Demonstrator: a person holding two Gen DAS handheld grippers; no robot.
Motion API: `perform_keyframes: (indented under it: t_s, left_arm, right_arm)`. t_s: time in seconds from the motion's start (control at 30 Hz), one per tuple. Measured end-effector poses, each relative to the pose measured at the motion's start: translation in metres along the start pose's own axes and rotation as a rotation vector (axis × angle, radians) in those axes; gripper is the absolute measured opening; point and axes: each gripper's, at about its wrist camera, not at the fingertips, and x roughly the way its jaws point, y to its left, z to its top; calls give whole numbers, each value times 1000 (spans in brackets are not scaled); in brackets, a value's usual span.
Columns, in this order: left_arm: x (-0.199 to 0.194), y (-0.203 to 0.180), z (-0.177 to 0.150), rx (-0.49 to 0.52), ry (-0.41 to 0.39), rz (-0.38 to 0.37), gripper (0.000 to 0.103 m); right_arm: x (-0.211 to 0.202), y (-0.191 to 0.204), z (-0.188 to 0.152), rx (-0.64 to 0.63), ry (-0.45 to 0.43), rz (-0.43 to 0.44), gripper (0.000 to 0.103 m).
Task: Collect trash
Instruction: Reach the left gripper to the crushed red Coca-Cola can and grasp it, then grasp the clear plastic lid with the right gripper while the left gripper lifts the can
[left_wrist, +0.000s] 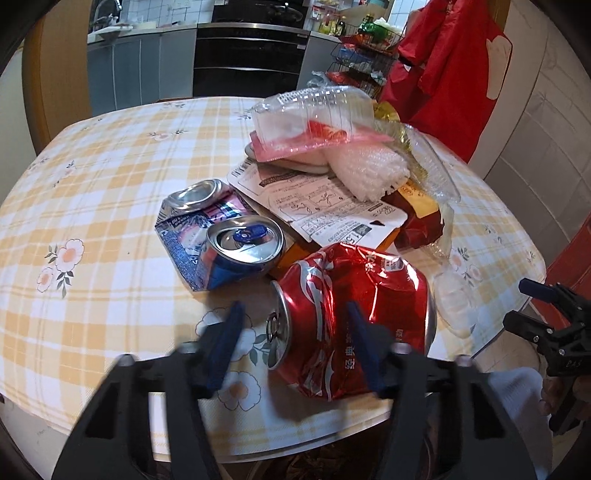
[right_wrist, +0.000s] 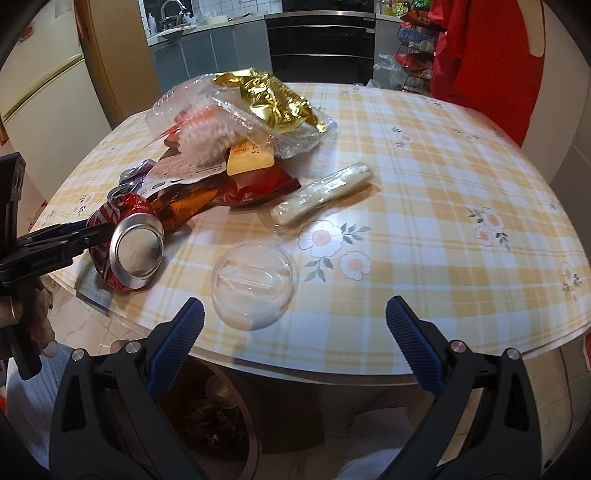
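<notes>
Two crushed cans (left_wrist: 218, 236) crowd the red can (left_wrist: 354, 317) between the left hand-held gripper's (left_wrist: 295, 347) half-narrowed jaws.

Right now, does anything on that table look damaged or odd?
Yes. The red cola can lies on its side at the near table edge, badly crumpled, with the left gripper around it. Behind it a blue can is crushed flat. A clear plastic dome lid lies before the open right gripper.

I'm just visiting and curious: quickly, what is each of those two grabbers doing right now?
Left gripper: fingers half closed around the crushed red cola can; a firm grip cannot be told.
Right gripper: open, holding nothing, above the clear plastic lid.
</notes>
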Motion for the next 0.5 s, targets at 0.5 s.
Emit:
perform_keyframes:
  t_s: [0.5]
  left_arm:
    - [-48, 15, -5, -12, -81, -1, 31]
  right_arm:
    - [46, 18, 5, -39, 47, 33, 87]
